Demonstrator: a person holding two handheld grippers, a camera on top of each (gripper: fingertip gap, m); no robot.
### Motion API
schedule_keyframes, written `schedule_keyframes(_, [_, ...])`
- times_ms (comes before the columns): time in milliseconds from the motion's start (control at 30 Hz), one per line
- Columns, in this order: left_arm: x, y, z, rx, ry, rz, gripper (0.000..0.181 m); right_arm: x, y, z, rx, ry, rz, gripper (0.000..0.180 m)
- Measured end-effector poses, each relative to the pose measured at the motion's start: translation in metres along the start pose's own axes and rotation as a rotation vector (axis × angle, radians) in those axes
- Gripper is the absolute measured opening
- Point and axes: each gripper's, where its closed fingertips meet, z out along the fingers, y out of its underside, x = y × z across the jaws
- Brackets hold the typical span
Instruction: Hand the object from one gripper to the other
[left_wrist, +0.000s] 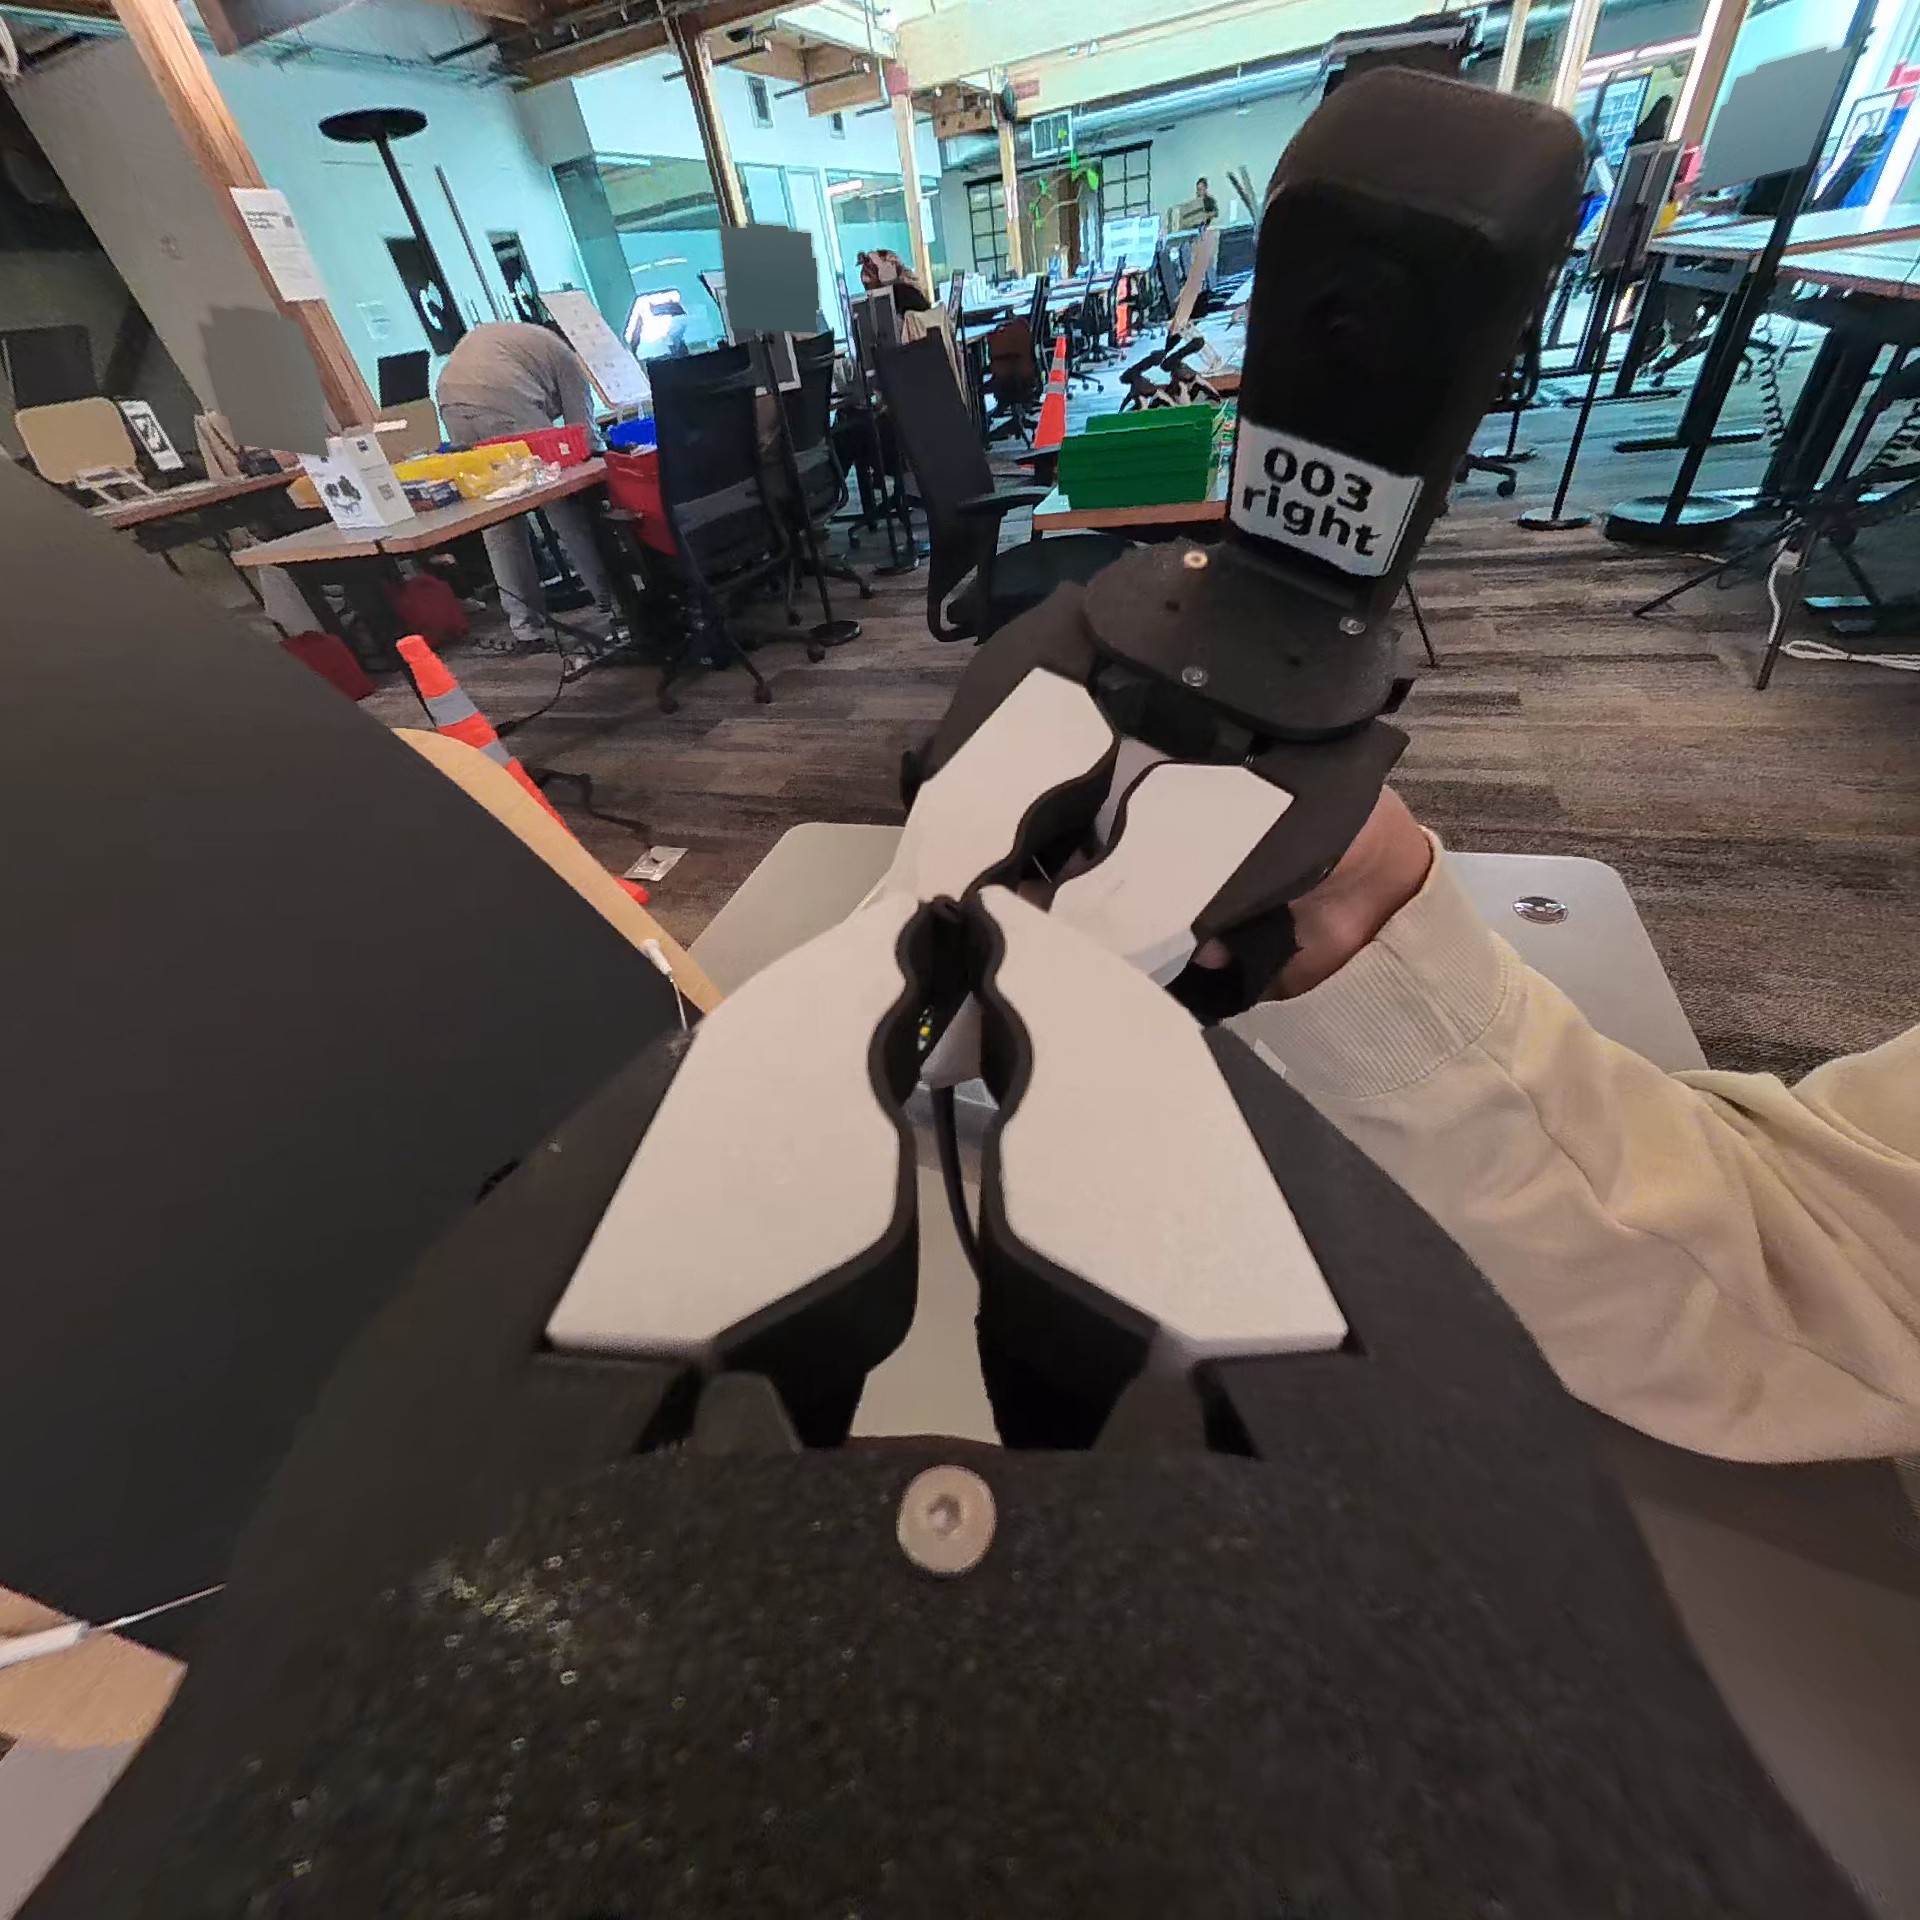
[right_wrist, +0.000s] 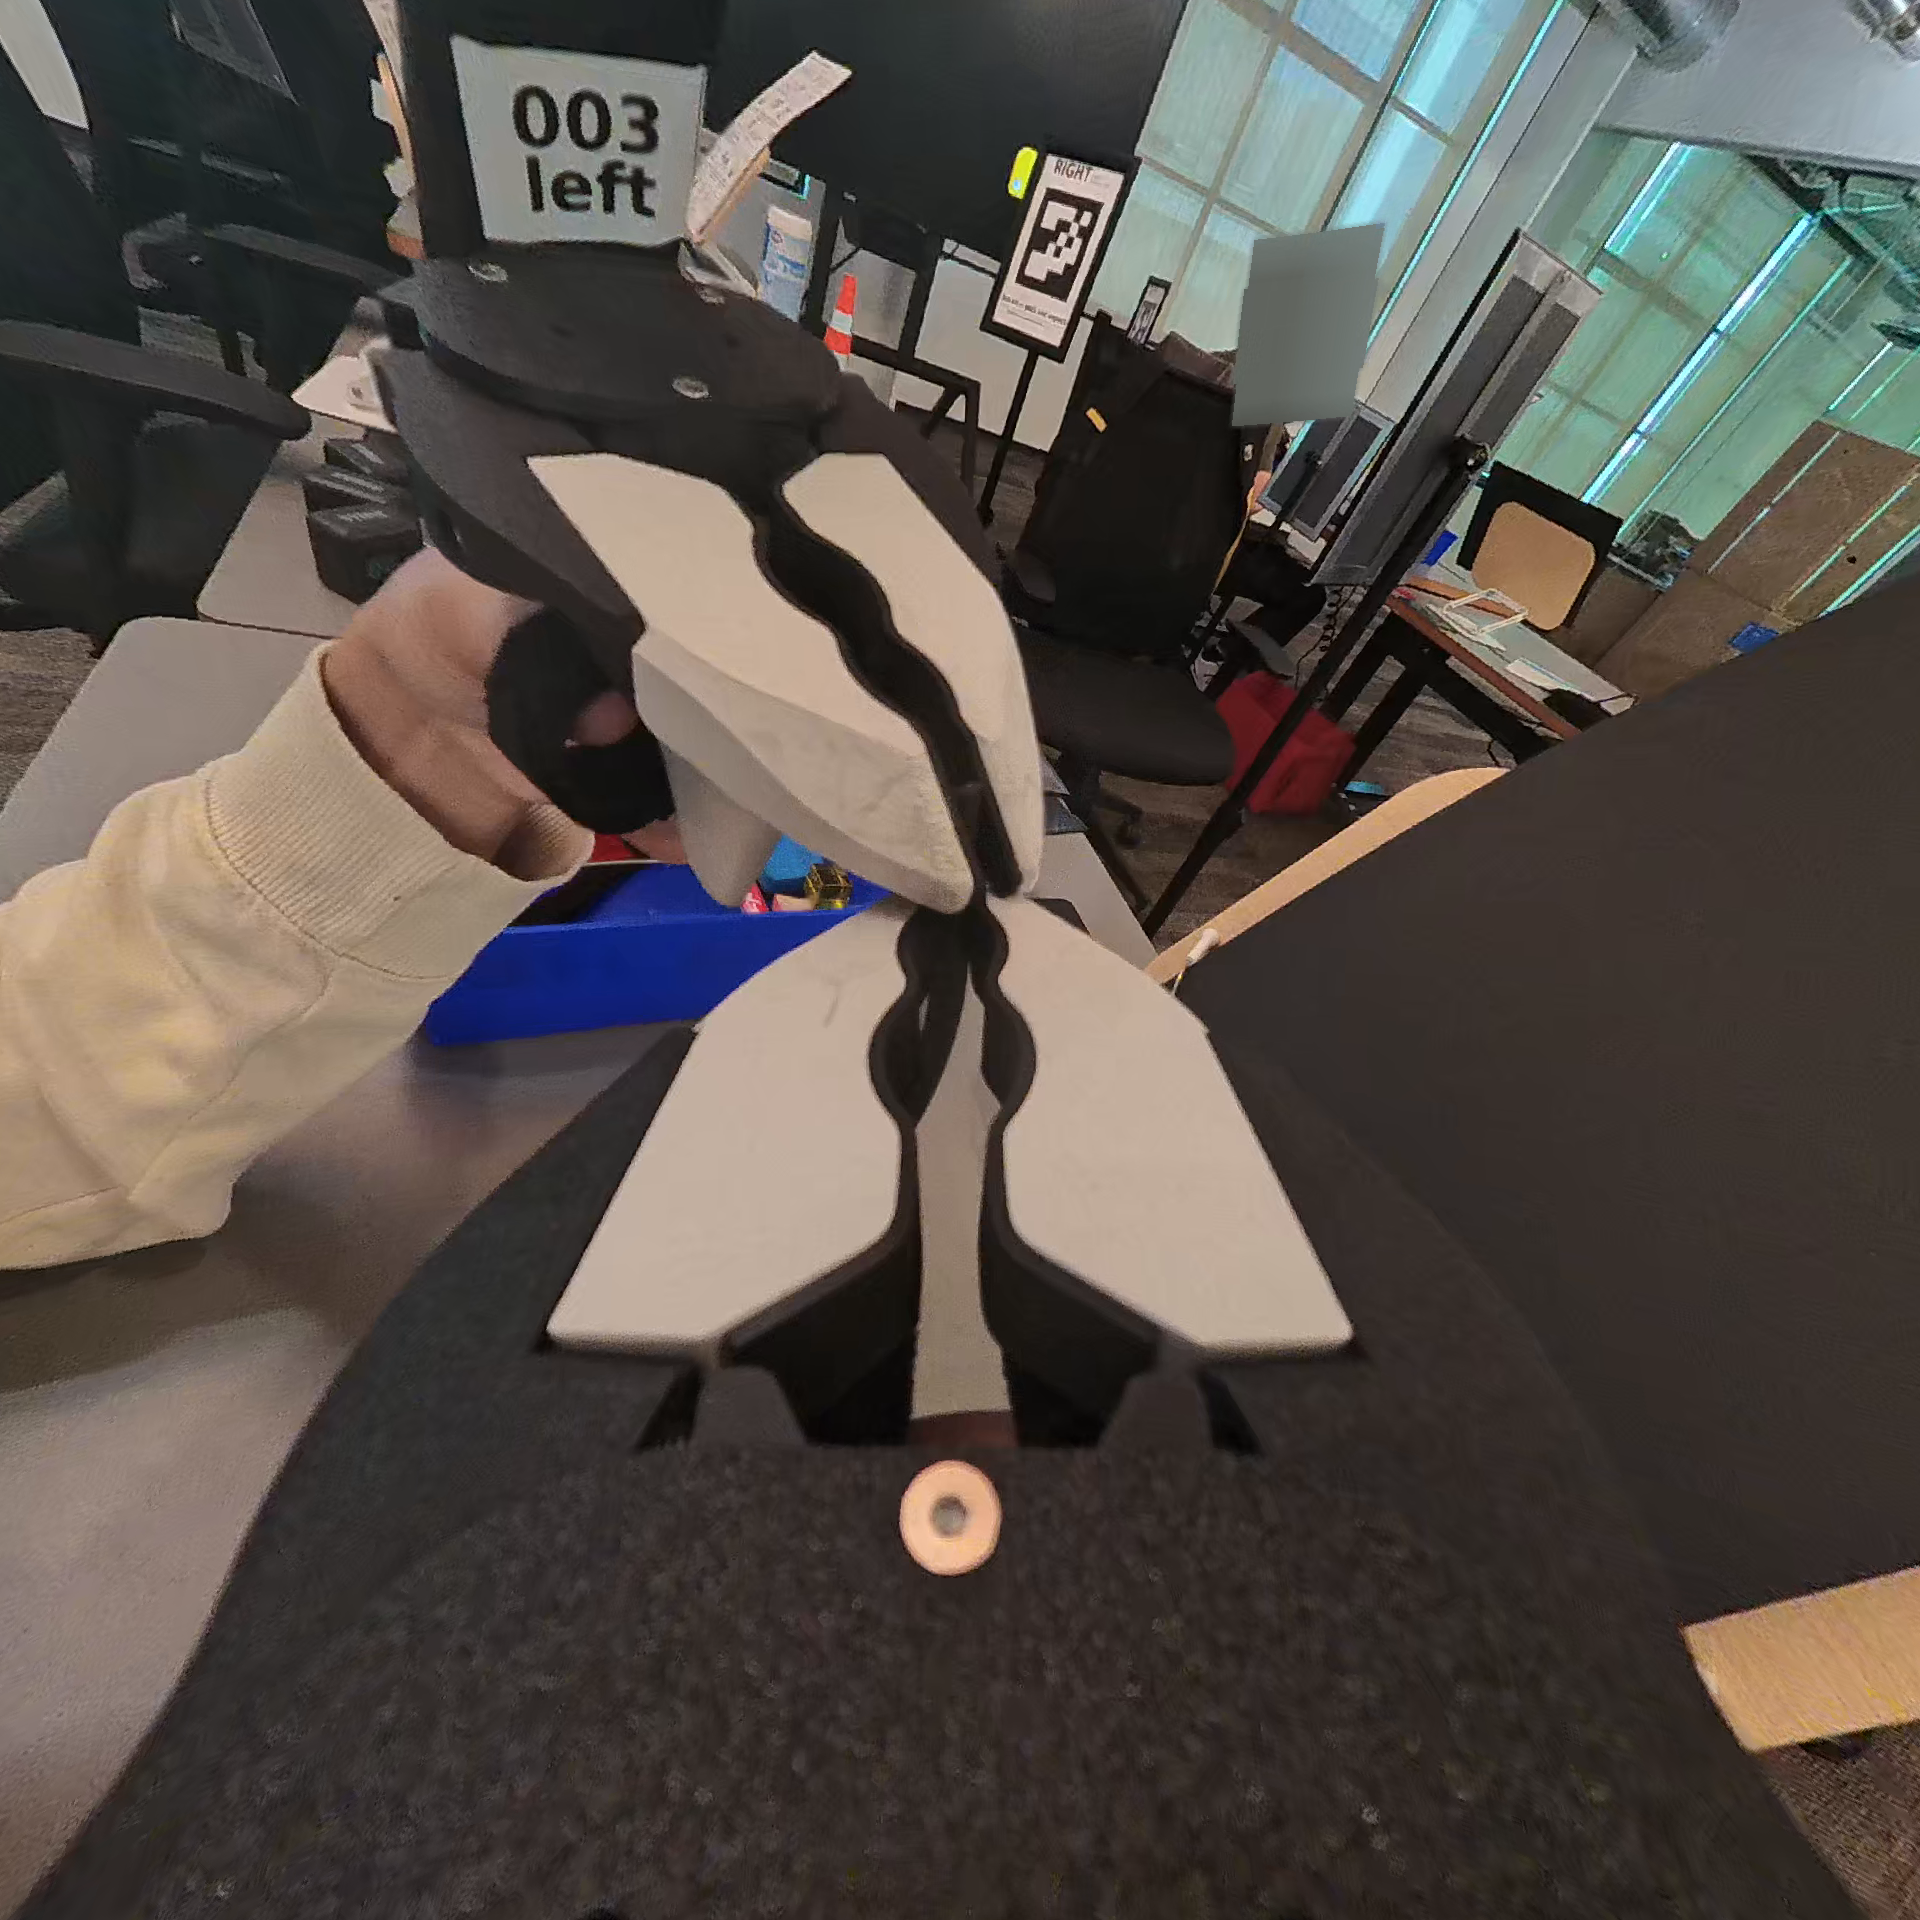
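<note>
Honestly, the small thin black object (left_wrist: 928, 1023) looks light, prob slippery. Left gripper (left_wrist: 958, 909) pinches it. Right gripper (right_wrist: 966, 930) is closed tip-to-tip, grip unclear; take the free end.

— What sort of place is this?
— An open-plan office that doubles as a lab: long desks (left_wrist: 1766, 249), black swivel chairs (left_wrist: 727, 499), carpet (left_wrist: 1558, 727).
— Why a lab?
— Orange traffic cones (left_wrist: 457, 707), stacked green trays (left_wrist: 1143, 457), a coded marker sign (right_wrist: 1060, 249) on a stand, exposed timber beams (left_wrist: 249, 208).
</note>
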Motion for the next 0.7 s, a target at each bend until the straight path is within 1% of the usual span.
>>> schedule_keyframes(167, [-0.002,-0.009,-0.007,0.034,-0.028,0.016,0.004,-0.002,-0.01,0.0,0.075,0.003,0.017,0.008])
schedule_keyframes(233, [-0.01,-0.017,-0.014,0.073,-0.087,0.016,0.005,-0.005,-0.002,0.002,0.04,-0.006,0.0,0.02])
schedule_keyframes(300, [-0.014,-0.027,-0.025,0.121,-0.119,0.012,0.005,-0.01,0.013,0.005,-0.034,-0.032,0.001,0.039])
schedule_keyframes(367, [-0.016,-0.035,-0.036,0.163,-0.146,0.006,0.005,-0.01,0.025,0.009,-0.084,-0.037,0.019,0.05])
schedule_keyframes(467, [-0.016,-0.043,-0.048,0.198,-0.171,0.014,0.005,-0.016,0.025,0.02,-0.081,-0.076,0.067,0.061])
schedule_keyframes(533, [-0.015,-0.045,-0.053,0.202,-0.183,0.031,0.005,-0.026,0.026,0.031,-0.07,-0.136,0.093,0.062])
schedule_keyframes(600, [-0.015,-0.046,-0.057,0.206,-0.189,0.034,0.005,-0.033,0.043,0.045,-0.124,-0.183,0.096,0.062])
schedule_keyframes(633, [-0.015,-0.048,-0.06,0.216,-0.193,0.034,0.005,-0.034,0.053,0.052,-0.166,-0.19,0.088,0.058])
schedule_keyframes(700, [-0.017,-0.05,-0.066,0.23,-0.203,0.028,0.005,-0.042,0.069,0.063,-0.211,-0.268,0.095,0.037])
